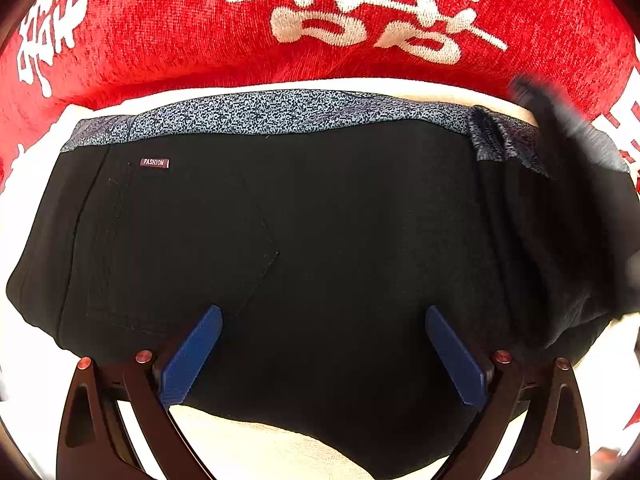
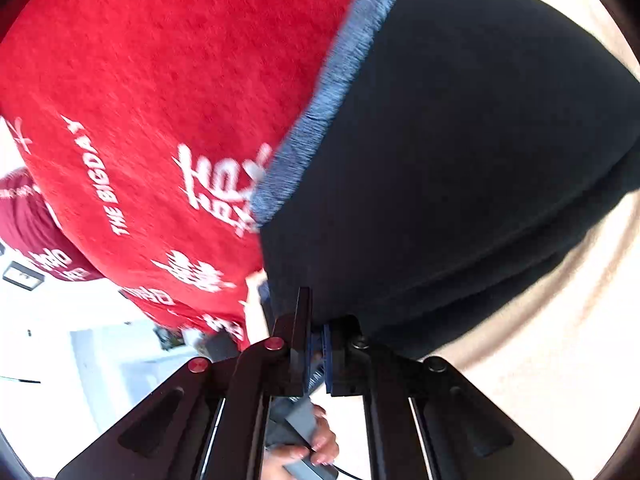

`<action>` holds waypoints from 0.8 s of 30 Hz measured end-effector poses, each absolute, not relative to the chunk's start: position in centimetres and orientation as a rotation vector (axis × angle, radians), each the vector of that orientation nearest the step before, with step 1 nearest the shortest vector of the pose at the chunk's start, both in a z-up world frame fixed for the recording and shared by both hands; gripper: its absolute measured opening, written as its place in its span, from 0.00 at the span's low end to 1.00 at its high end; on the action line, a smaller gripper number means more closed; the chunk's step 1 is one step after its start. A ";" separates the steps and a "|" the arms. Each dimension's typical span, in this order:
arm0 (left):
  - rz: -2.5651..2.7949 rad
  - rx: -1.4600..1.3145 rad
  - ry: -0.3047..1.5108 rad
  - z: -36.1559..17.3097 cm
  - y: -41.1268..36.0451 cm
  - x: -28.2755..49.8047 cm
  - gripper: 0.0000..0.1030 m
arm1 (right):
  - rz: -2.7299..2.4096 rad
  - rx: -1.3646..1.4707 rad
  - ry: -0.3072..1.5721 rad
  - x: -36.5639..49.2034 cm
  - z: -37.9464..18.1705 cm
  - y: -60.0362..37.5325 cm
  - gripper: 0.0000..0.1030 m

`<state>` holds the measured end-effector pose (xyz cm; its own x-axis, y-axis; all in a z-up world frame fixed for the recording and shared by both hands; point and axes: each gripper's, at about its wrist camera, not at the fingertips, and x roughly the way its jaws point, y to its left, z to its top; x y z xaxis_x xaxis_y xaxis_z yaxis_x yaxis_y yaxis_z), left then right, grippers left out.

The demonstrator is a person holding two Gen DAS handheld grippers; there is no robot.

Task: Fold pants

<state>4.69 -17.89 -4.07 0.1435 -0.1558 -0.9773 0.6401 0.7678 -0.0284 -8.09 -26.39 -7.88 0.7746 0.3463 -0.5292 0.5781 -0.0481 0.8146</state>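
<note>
Black pants (image 1: 320, 220) with a speckled blue-grey waistband (image 1: 280, 114) and a small "FASHION" label (image 1: 154, 163) lie folded on a white surface (image 1: 248, 444). My left gripper (image 1: 322, 316) is open above the pants, its blue pads (image 1: 192, 356) spread wide apart. In the right wrist view my right gripper (image 2: 320, 330) is shut on the edge of the pants (image 2: 460, 160), near the waistband (image 2: 320, 120), and lifts that part. The right gripper shows blurred at the right of the left wrist view (image 1: 560, 128).
A red blanket with white characters (image 1: 200, 20) lies behind the pants, also in the right wrist view (image 2: 140, 100). A hand holding a grey handle (image 2: 304, 440) shows below the right gripper. The cream surface (image 2: 540, 340) extends to the right.
</note>
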 end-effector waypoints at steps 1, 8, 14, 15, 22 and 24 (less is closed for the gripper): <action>-0.598 0.447 1.314 -4.1 -17.9 4.7 1.00 | -0.226 1.654 0.775 -7.8 -8.8 -26.1 0.05; -0.589 0.459 1.310 -3.9 -18.1 4.7 1.00 | -0.219 1.564 0.882 -7.5 -9.5 -24.4 0.10; -0.608 0.446 1.284 -0.1 -18.7 4.3 0.99 | -0.213 1.202 1.005 -8.2 -3.0 -25.4 0.13; -0.637 0.449 1.268 0.8 -19.4 4.0 0.99 | -0.256 1.168 0.990 -8.8 -2.4 -26.4 0.13; -0.841 0.452 1.220 3.1 -29.2 1.6 0.99 | -0.481 1.080 0.963 -8.9 -2.3 -36.0 0.13; -0.848 0.448 1.240 1.7 -31.8 1.2 0.99 | -0.488 1.066 0.973 -7.8 -3.1 -37.0 0.13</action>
